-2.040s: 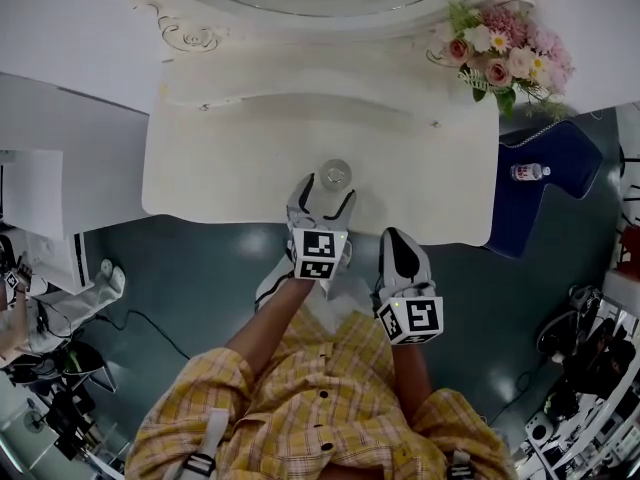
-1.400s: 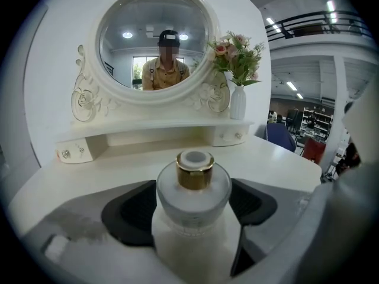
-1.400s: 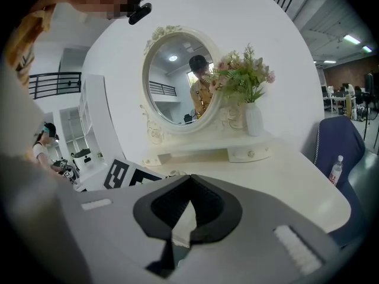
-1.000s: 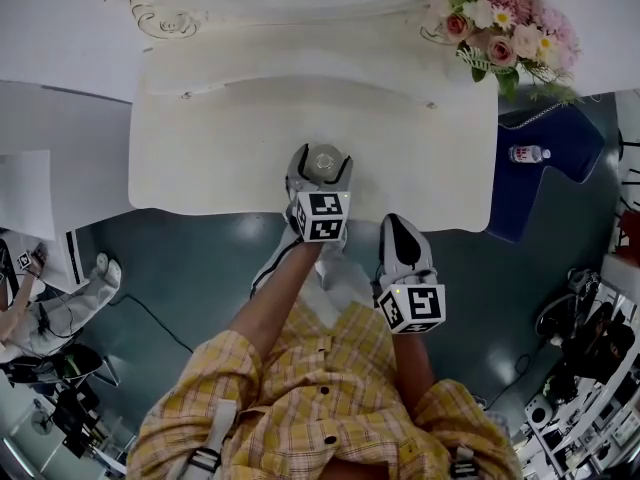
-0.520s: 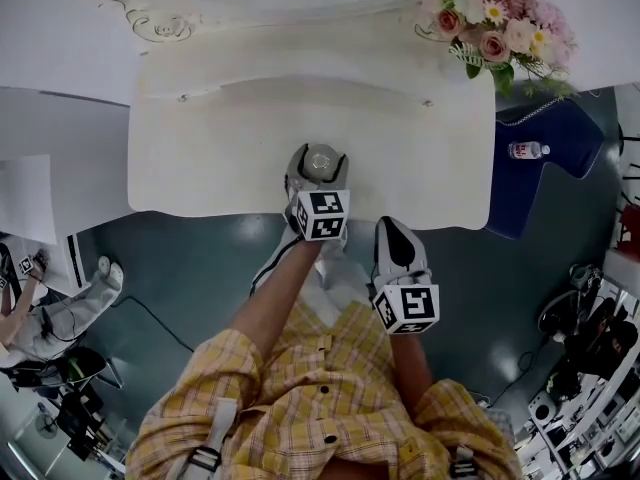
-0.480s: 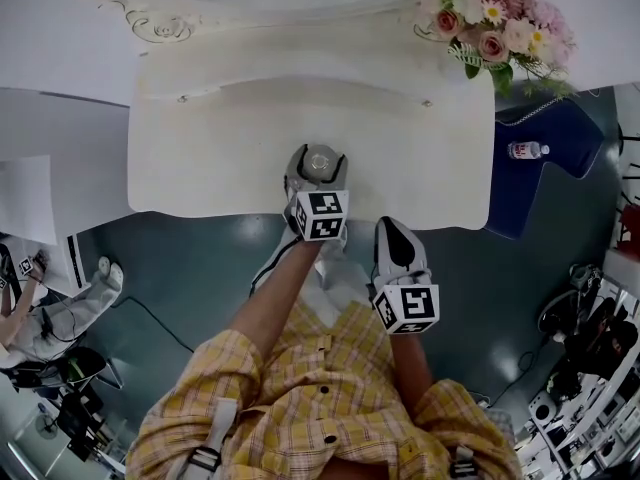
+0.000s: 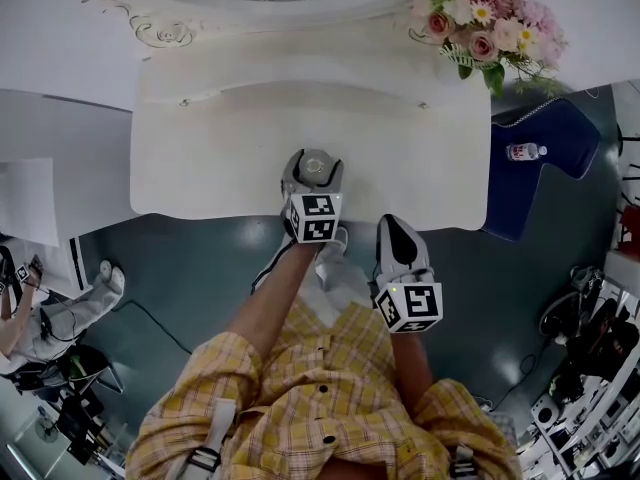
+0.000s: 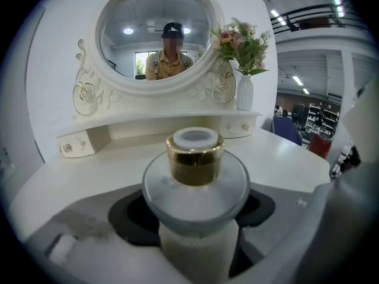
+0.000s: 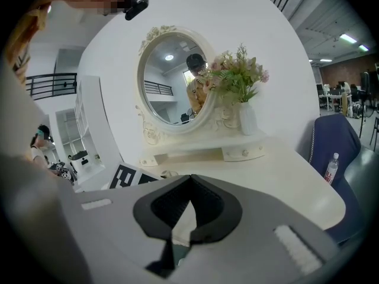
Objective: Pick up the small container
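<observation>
DRESSING-TABLE PICKUP: At a white table [image 7: 200, 158], the left gripper [image 7: 313, 174] holds its jaws wide around the small container [image 8: 195, 176]. The container is a frosted jar with a gold collar and white cap, standing near the table's front edge, and the pads appear to press on its sides. By that showing, the reach and the grasp are done. The lift is what remains, since the jar looks to rest on the tabletop.

Just to the right and nearer the person, the right gripper [image 7: 396, 230] hangs at the table's front edge. Its jaws are drawn together to a sliver, with nothing in them.

Farther right, a bunch of pink and white flowers [image 7: 485, 23] stands at the table's back corner, and a bottle [image 7: 524, 152] lies on a blue chair [image 7: 565, 143].

The jar shows no label. The bottle's red label is too small to read. The marker cubes [image 7: 410, 308] bear only black-and-white squares, no words.
</observation>
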The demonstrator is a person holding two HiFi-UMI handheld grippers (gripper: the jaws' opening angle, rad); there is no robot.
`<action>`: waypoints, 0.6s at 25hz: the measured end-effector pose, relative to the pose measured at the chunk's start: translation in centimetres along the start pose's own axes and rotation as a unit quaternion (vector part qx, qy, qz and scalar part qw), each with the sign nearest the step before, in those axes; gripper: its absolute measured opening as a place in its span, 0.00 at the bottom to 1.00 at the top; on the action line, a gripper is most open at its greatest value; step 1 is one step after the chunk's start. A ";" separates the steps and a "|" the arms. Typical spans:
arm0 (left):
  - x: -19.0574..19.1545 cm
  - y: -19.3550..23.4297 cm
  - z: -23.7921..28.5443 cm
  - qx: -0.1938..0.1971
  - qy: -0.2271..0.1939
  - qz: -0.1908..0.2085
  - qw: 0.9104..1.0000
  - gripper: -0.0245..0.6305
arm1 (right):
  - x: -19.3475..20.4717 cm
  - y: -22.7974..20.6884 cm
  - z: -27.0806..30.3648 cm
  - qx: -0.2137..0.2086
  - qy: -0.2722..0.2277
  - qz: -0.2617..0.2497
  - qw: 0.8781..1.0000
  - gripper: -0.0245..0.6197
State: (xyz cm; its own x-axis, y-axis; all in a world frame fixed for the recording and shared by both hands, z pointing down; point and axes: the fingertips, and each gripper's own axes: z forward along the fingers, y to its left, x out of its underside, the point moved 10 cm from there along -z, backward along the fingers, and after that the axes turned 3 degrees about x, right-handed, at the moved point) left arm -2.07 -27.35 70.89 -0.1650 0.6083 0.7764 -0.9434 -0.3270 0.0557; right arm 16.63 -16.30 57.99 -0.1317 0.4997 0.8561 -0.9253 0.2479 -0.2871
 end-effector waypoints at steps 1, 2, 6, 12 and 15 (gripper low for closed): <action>-0.1 0.1 -0.2 0.001 -0.001 -0.002 1.000 0.57 | -0.1 0.0 0.0 -0.001 -0.002 0.000 1.000 0.04; -0.2 0.2 -0.4 0.003 -0.002 -0.004 1.000 0.57 | -0.3 0.1 0.0 -0.001 -0.004 -0.001 1.000 0.04; -1.0 0.4 -1.4 0.004 -0.011 -0.010 1.000 0.57 | -0.6 0.6 0.0 -0.005 -0.007 -0.007 1.000 0.04; -1.7 1.1 -3.5 -0.003 -0.019 -0.021 1.000 0.57 | -1.0 1.3 -0.3 -0.011 -0.019 -0.010 1.000 0.04; -2.5 1.5 -4.8 -0.005 -0.028 -0.012 1.000 0.57 | -1.2 1.8 -0.5 -0.014 -0.026 -0.010 1.000 0.04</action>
State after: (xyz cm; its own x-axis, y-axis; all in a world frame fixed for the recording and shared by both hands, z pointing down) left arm -4.47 -25.89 66.01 -0.1258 0.5746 0.8087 -0.9497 -0.3054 0.0693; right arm 15.34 -15.99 56.25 -0.1320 0.4500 0.8832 -0.9180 0.2807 -0.2802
